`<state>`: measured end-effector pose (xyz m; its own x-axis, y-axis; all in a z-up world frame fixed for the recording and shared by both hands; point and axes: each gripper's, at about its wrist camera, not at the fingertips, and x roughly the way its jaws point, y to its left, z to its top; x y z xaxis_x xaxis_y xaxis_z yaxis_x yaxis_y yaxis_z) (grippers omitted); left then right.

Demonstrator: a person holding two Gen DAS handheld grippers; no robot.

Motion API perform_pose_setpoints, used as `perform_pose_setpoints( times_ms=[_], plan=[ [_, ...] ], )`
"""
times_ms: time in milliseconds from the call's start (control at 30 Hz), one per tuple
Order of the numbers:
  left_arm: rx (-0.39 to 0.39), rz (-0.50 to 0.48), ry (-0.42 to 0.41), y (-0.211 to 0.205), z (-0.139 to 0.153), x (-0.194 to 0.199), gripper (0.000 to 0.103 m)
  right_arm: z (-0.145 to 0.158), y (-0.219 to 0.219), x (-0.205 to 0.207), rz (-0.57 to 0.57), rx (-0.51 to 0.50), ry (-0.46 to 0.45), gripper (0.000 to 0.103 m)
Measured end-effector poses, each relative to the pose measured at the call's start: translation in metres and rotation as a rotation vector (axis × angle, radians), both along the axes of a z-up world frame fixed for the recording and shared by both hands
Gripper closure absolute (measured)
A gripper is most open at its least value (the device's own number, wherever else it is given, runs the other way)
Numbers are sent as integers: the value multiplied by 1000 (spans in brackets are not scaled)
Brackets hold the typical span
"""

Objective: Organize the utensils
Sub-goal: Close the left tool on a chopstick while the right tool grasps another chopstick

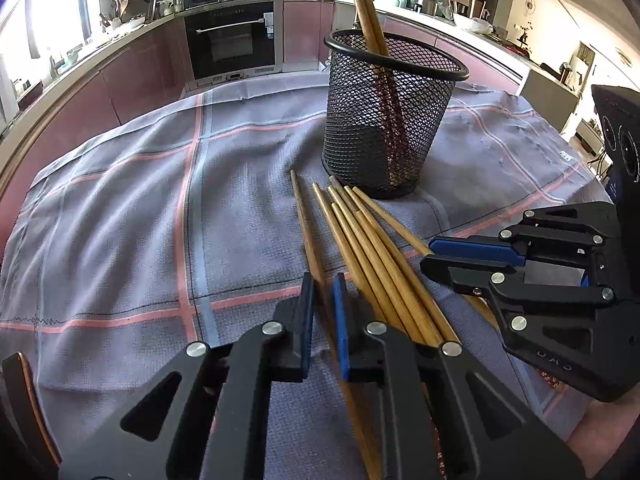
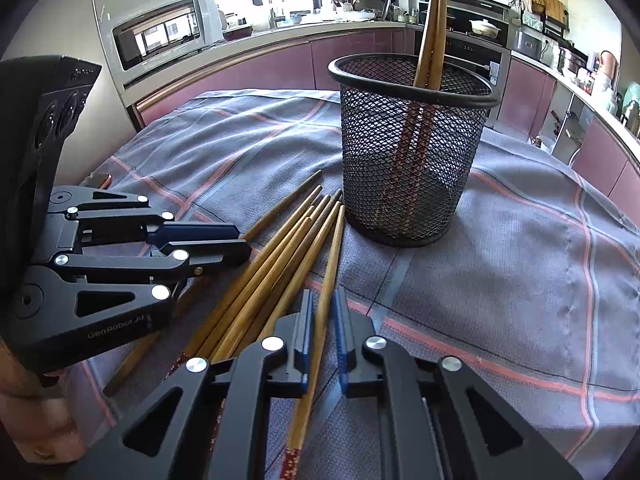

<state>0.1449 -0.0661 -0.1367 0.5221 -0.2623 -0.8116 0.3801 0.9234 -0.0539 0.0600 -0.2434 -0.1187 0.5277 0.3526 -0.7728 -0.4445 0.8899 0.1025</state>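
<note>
A black mesh cup (image 1: 390, 120) (image 2: 412, 152) stands upright on the checked cloth with two wooden chopsticks (image 1: 366, 12) (image 2: 430, 28) leaning in it. Several more chopsticks (image 1: 372, 256) (image 2: 276, 264) lie fanned on the cloth in front of it. My left gripper (image 1: 323, 316) (image 2: 236, 240) is low over the leftmost chopstick (image 1: 308, 232), its blue pads on either side with a small gap. My right gripper (image 2: 322, 328) (image 1: 434, 254) straddles the rightmost chopstick (image 2: 332, 264) the same way, pads not pressing it.
The grey cloth with pink and blue lines (image 1: 140, 208) (image 2: 520, 260) covers the table. A wooden chair back (image 1: 24, 400) sits at the near left edge. Kitchen counters and an oven (image 1: 232, 40) lie beyond the table.
</note>
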Motion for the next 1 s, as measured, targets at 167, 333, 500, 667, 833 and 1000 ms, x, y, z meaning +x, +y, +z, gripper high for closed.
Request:
perform_pose_setpoints(
  times_ms=[167,333,500,667,833,1000],
  plan=[
    [-45,32,17,6,0,-1,94,1,-5,-3,-5,16,8,97],
    [-76,45,18,15,5,-10,95,5,-12,-6,-4,37,9,98],
    [-61,39,27,17,3,-17,95,5,-14,-9,2,27,11,98],
    [-28,26,34,13,-3,-12,86,1,-13,-8,-6,18,19,97],
    [22,15,19,4,-2,-5,76,1,-5,-5,-6,-24,5,89],
    [14,46,27,3,-1,-1,94,0,-5,-4,5,-15,3,98]
  ],
)
